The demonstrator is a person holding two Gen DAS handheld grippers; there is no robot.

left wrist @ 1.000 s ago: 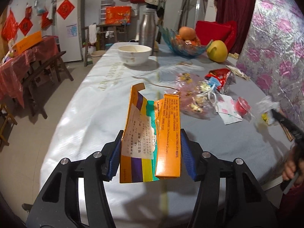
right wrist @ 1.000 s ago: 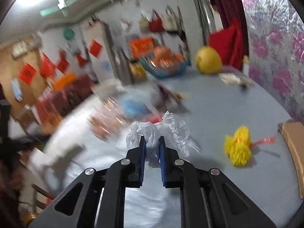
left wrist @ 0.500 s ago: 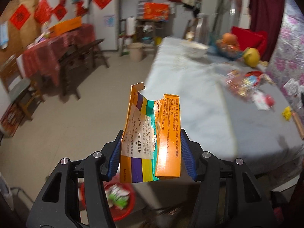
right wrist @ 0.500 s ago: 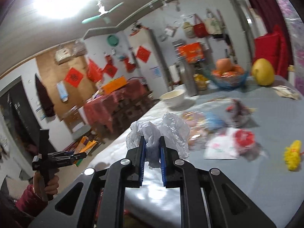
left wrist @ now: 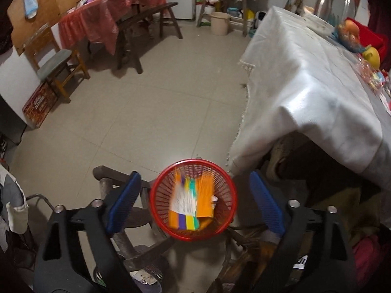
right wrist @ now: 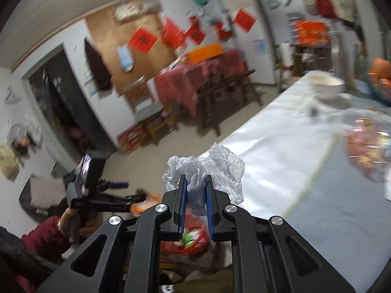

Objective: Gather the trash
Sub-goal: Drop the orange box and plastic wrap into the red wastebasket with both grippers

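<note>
Left tongs [left wrist: 194,204] just opened; box [left wrist: 191,205] lengthwise in basket [left wrist: 156,190]; right tongs [right wrist: 196,183] grip plastic [right wrist: 220,166].

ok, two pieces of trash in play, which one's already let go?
The torn orange carton, blurred over the red basket between the left gripper's just-opened jaws. The right gripper pinches the crumpled plastic bag.

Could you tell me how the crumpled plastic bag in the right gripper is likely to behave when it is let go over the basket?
The plastic bag looks thin and crinkled, so probably very light and floppy. It may drift rather than drop straight, or cling to the right gripper pads.
</note>
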